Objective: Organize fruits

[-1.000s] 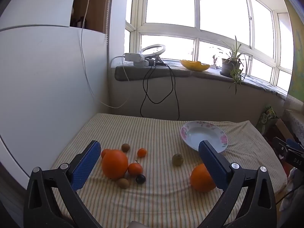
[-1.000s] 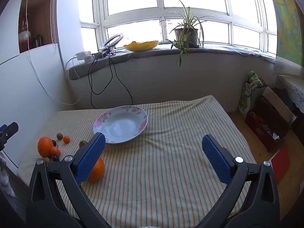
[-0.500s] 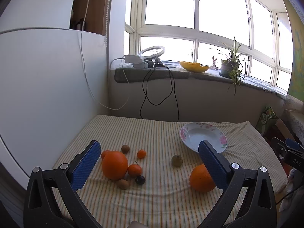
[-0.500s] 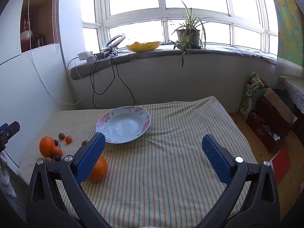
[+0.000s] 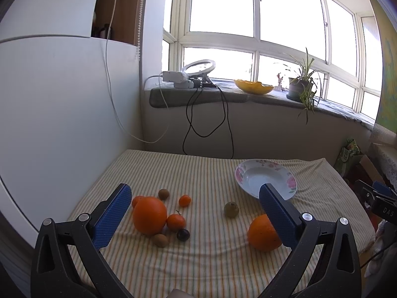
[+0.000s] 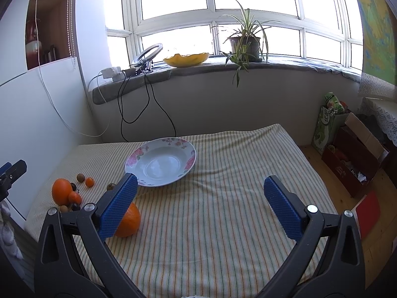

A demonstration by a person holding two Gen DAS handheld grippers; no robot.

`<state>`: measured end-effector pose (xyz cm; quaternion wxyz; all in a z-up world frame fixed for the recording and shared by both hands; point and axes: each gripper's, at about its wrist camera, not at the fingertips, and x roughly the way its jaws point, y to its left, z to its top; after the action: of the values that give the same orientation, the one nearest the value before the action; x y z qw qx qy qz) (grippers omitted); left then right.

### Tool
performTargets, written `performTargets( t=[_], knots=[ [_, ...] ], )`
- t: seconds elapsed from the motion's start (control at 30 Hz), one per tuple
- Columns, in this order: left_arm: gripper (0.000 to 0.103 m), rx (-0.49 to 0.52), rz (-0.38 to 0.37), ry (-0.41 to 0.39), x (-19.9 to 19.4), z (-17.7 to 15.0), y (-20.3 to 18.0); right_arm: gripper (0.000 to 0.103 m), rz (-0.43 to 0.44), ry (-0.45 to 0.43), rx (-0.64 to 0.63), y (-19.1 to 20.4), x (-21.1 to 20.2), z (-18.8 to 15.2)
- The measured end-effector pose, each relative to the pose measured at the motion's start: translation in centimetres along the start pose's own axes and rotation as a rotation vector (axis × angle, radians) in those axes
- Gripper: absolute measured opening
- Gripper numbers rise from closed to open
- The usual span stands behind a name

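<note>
The left claw (image 5: 194, 207) hovers level above the striped bench (image 5: 211, 268), its blue pads spread wide and holding nothing. The right claw (image 6: 199, 201) hangs likewise, spread and holding nothing, aimed past the floral plate (image 6: 188, 160). A large orange (image 5: 149, 215) sits in a cluster with a tangerine (image 5: 175, 222), a dark plum (image 5: 183, 234), a brown kiwi (image 5: 160, 240), a second kiwi (image 5: 163, 193) and a small tangerine (image 5: 184, 200). A greenish fruit (image 5: 231, 209) lies apart, between the cluster and the plate. A second large orange (image 5: 261, 233) lies nearer, partly behind the left claw's right pad. On the device at the left view's right edge, the letters "DAS" can be read.
</note>
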<state>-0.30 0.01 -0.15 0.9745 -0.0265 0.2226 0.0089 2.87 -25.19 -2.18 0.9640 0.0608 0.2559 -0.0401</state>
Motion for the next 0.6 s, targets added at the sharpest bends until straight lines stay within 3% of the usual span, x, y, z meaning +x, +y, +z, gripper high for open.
performTargets(
  t=[0.6],
  knots=[
    [0.102,-0.001,-0.002,0.000,-0.02,0.02,0.09,0.103,0.014,0.006,0.005,0.23,-0.10,-0.04]
  ],
)
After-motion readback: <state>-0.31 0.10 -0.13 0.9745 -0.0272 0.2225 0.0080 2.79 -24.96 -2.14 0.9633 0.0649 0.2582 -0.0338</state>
